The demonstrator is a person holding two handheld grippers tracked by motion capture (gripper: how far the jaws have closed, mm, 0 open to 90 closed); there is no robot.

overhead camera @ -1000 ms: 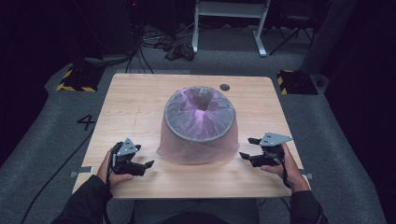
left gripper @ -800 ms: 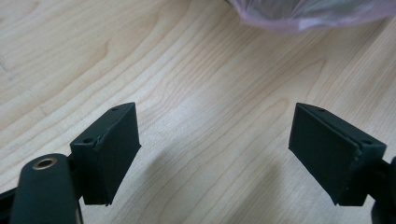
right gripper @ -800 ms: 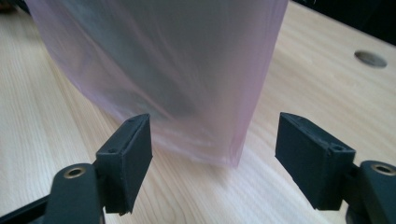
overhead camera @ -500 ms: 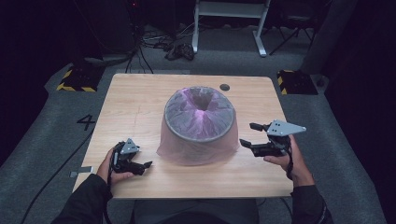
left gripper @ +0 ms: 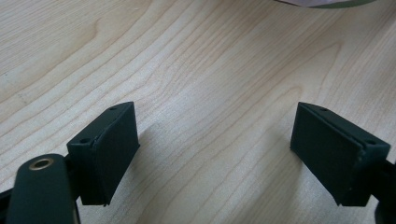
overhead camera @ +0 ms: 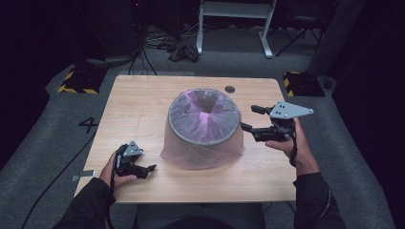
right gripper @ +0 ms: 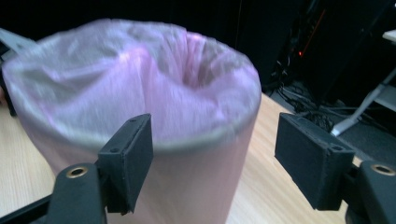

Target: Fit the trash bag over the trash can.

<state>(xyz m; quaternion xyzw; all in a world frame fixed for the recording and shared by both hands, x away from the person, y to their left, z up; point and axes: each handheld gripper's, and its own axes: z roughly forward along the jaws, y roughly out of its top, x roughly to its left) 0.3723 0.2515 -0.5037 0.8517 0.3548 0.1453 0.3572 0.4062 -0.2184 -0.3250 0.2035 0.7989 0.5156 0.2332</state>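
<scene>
Standing mid-table [overhead camera: 143, 102]: bin [overhead camera: 204, 125] draped in a pink liner, bare wood lying open on every side. Hovering just beside its rim, raised off the wood: right gripper [overhead camera: 249, 119], jaws spread wide, pinching nothing, framing the bin [right gripper: 140, 112] in the right gripper view. Resting low near the front-left edge, well apart from the bin: left gripper [overhead camera: 145, 169], jaws likewise spread over bare wood. Showing on the floor left of the table: a painted "4" [overhead camera: 89, 125].
</scene>
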